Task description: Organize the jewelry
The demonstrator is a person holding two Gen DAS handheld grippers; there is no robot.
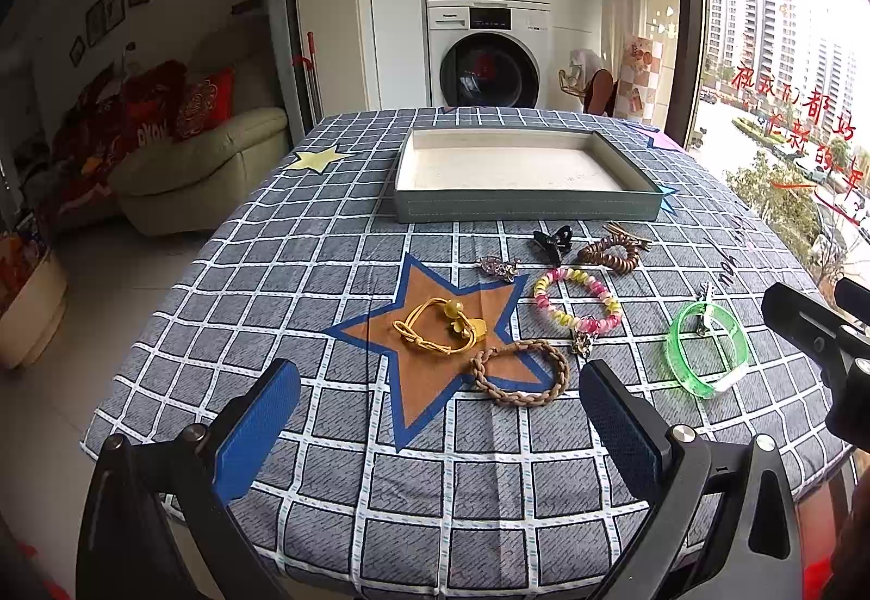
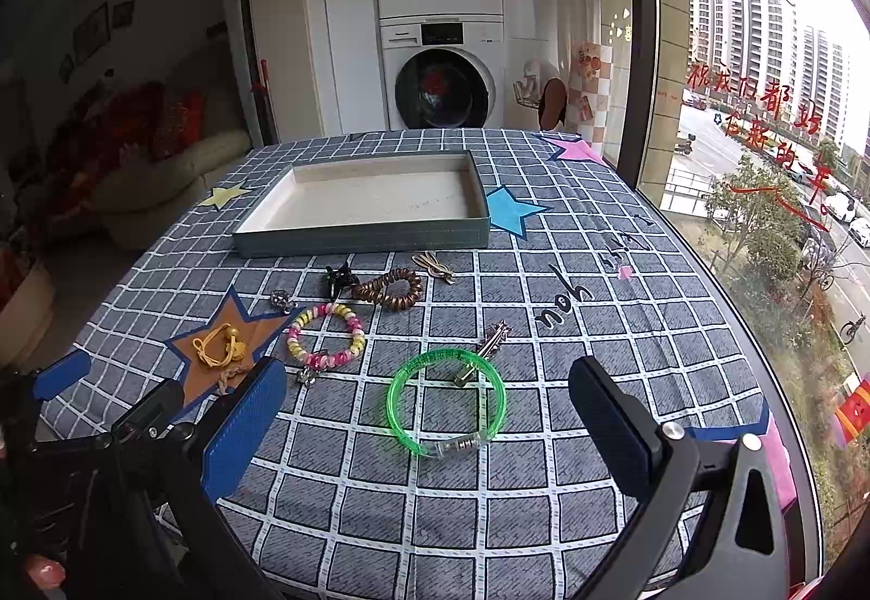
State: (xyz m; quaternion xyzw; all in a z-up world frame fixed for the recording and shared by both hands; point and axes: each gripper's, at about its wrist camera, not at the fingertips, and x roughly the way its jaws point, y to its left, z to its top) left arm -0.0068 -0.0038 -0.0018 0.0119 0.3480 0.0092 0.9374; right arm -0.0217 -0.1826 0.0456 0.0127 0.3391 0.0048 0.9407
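Two grippers, left gripper [image 1: 437, 415] and right gripper [image 2: 427, 423], hover released and empty over the near edge of the checked tablecloth [image 1: 304, 241]. Sorting appears not yet begun: the shallow grey-green tray [image 1: 522, 208] at the far side holds nothing. Nine pieces lie between, the translucent green plastic bangle [image 2: 446, 401] nearest the right gripper; a next move calls for closing on its rim.

The bracelets [image 1: 577, 300] lie on the tablecloth [image 1: 326, 230] before the tray [image 1: 524, 208].

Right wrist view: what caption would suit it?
Open right gripper above a green bangle, empty tray beyond.
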